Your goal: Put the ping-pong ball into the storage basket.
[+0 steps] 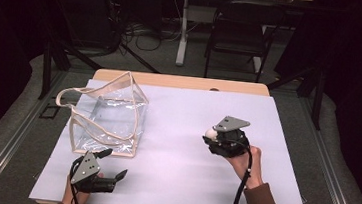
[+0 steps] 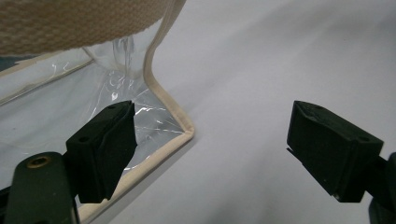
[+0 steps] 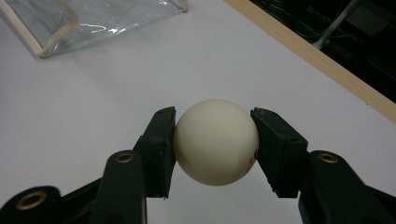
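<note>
While the bench [image 1: 181, 132] carries a pale lavender sheet in a dark room, the right hand-held gripper [image 3: 214, 142] clamps a cream ball [image 3: 215, 141] above it. Left hand-held gripper [image 2: 210, 149], jaws apart, sits at the corner of a clear bag [image 1: 109, 118].

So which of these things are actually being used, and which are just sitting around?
In use, it seems:
right hand-held gripper
cream ball it grips
clear plastic tote bag
open left hand-held gripper

Lying about:
black chair
floor cables
</note>
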Tool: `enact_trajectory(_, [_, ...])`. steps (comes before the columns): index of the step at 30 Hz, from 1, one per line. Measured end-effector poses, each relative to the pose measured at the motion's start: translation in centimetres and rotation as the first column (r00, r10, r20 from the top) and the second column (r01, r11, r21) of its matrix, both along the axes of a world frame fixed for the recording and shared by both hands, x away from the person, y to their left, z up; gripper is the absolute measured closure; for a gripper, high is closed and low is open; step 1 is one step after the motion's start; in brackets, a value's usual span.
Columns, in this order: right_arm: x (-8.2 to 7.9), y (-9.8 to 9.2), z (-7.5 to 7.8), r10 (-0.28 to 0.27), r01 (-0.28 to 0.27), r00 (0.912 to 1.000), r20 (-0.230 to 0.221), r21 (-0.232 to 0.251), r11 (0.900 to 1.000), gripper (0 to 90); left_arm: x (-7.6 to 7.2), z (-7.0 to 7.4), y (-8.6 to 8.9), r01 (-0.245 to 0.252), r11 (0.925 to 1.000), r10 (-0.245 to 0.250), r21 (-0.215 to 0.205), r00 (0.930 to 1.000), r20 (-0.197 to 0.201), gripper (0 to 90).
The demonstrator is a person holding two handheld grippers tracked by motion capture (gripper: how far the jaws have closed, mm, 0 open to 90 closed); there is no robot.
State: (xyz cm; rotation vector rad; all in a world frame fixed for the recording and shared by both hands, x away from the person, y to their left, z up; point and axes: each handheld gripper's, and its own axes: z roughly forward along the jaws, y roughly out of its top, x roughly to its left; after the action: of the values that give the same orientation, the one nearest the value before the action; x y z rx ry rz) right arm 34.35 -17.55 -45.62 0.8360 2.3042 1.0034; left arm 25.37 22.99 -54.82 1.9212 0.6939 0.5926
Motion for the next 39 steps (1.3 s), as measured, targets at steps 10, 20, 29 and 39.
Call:
enact_trajectory(10, [0.4, 0.8, 0.4, 0.015, -0.015, 0.9999, 0.006, -0.003, 1.000, 50.9, 0.0, 0.0, 0.0, 0.000, 1.0000, 0.000, 0.000, 1.0000, 0.002, 16.0])
enact_trajectory(20, [0.8, 1.6, 0.7, 0.028, -0.028, 0.9996, 0.010, -0.004, 1.000, 50.9, 0.0, 0.0, 0.0, 0.002, 1.0000, -0.002, 0.001, 1.0000, 0.002, 16.0])
enact_trajectory(29, [1.1, 2.3, 0.9, 0.039, -0.039, 0.9992, 0.012, -0.011, 0.999, 50.9, 0.0, 0.0, 0.0, 0.003, 1.0000, -0.003, 0.000, 1.0000, 0.002, 16.0])
enact_trajectory(39, [1.3, 2.8, 0.8, 0.046, -0.046, 0.9989, 0.007, -0.012, 0.999, 50.9, 0.0, 0.0, 0.0, 0.002, 1.0000, -0.002, 0.000, 1.0000, 0.001, 15.9])
